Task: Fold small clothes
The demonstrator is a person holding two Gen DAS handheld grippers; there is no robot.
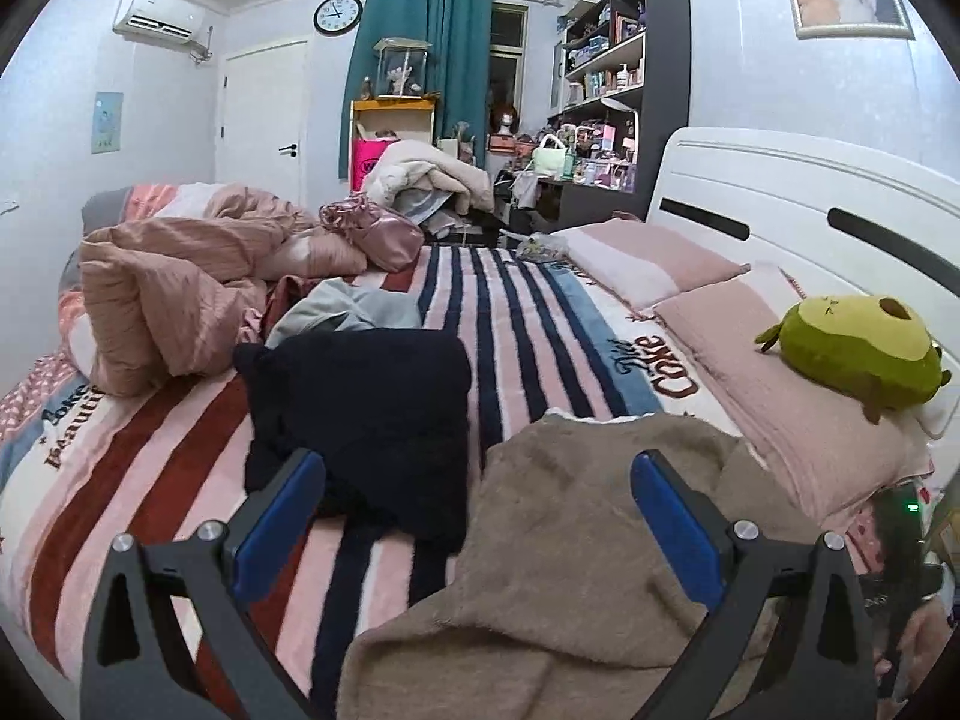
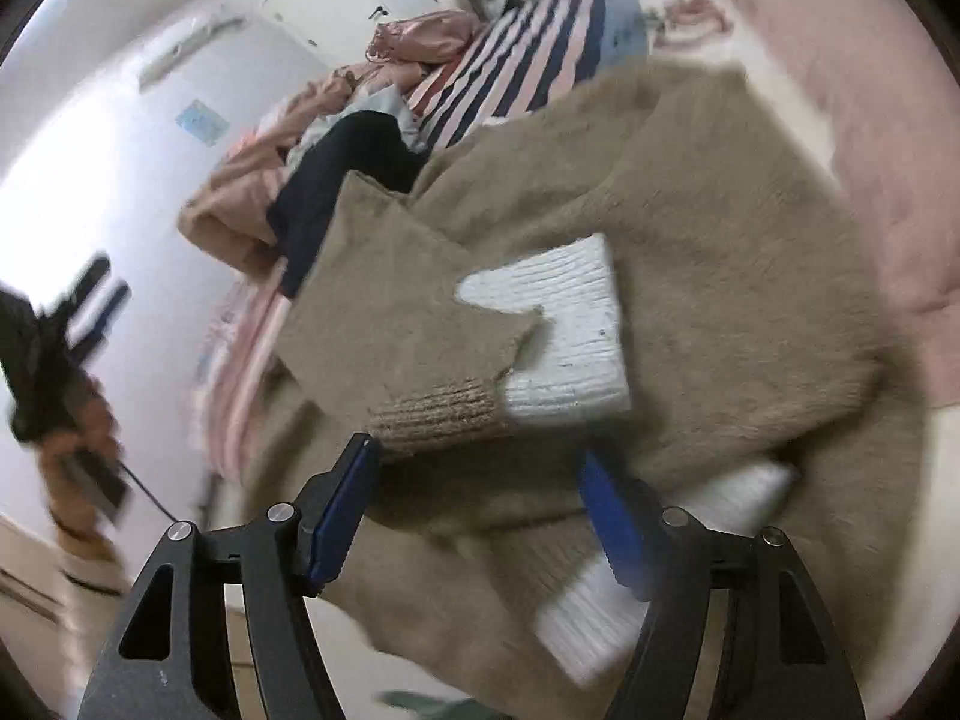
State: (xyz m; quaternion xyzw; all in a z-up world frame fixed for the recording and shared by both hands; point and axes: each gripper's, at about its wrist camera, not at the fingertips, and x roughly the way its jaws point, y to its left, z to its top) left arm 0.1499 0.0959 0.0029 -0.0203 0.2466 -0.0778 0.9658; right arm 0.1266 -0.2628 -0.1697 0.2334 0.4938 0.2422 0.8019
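Note:
A fuzzy tan sweater [image 1: 570, 534] lies on the striped bed in front of my left gripper [image 1: 477, 516], which is open and empty just above its near edge. In the right wrist view the same sweater [image 2: 690, 228] has white ribbed trim [image 2: 570, 330], and a sleeve with a ribbed cuff [image 2: 438, 414] is folded across its body. My right gripper [image 2: 480, 510] is open, its blue pads either side of the cuff area, not closed on it. The view is blurred. A dark navy garment [image 1: 372, 420] lies left of the sweater; it also shows in the right wrist view [image 2: 342, 162].
A striped blanket [image 1: 528, 312] covers the bed. A rumpled pink quilt [image 1: 180, 294] and a pink satin bag [image 1: 378, 234] lie at the far left. Pink pillows [image 1: 780, 378], an avocado plush toy [image 1: 864, 348] and the white headboard [image 1: 780, 204] are on the right.

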